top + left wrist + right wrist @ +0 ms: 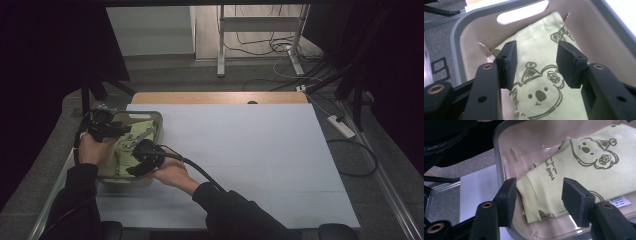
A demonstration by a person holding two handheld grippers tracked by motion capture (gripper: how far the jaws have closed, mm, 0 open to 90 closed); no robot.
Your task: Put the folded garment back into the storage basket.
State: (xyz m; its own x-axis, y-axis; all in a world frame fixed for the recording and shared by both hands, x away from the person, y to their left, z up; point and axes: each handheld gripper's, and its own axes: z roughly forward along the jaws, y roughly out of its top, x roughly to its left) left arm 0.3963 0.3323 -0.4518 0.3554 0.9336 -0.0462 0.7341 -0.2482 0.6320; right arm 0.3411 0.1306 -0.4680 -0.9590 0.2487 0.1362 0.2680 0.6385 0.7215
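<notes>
Both grippers, left gripper and right gripper, hover jaws apart over the folded green cloth in the bin.

cloth: upside-down print, partly legible "BABY" | white label: print too small to read

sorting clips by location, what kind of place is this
Probably a lab or recording studio, not a home: dark curtains around a white-topped table, loose cables and a power strip on the floor.
</notes>
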